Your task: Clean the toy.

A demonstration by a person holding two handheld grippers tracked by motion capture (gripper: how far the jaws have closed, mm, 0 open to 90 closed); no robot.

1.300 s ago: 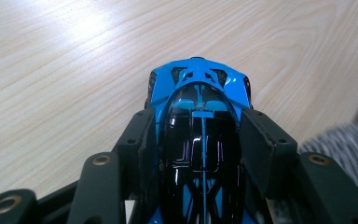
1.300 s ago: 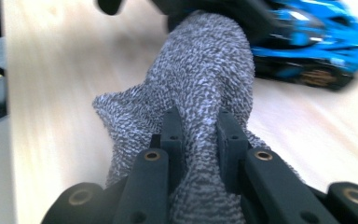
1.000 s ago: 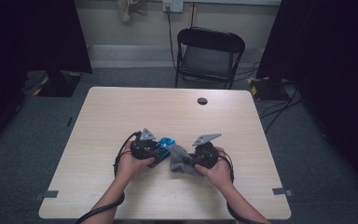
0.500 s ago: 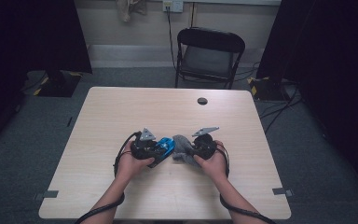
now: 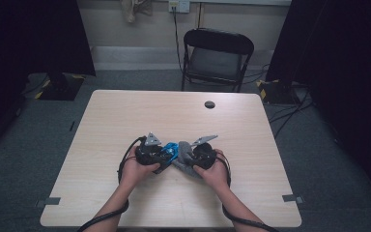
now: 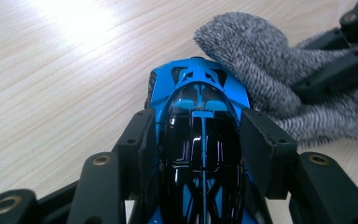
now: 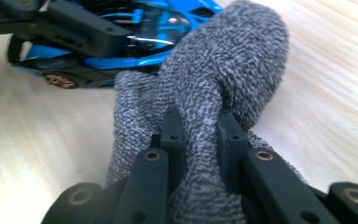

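Note:
A blue and black toy car (image 6: 198, 116) sits between the pads of my left gripper (image 6: 200, 140), which is shut on its sides. The car (image 5: 170, 151) lies near the middle of the wooden table (image 5: 125, 116), with my left gripper (image 5: 162, 153) at its left. A grey knitted cloth (image 7: 214, 74) is pinched in my right gripper (image 7: 199, 135), and its rounded end rests against the car (image 7: 135, 32). From above, the cloth (image 5: 184, 153) lies between the two grippers, with the right gripper (image 5: 192, 155) pointing left at the car. The cloth (image 6: 261, 60) touches the car's nose.
A small black round object (image 5: 209, 104) lies on the far right part of the table. A black folding chair (image 5: 217, 58) stands behind the table. Cables trail from both grippers toward the near edge.
My right gripper has moved left and a little down with the cloth, bringing it against the car. The left gripper and the car have stayed in place.

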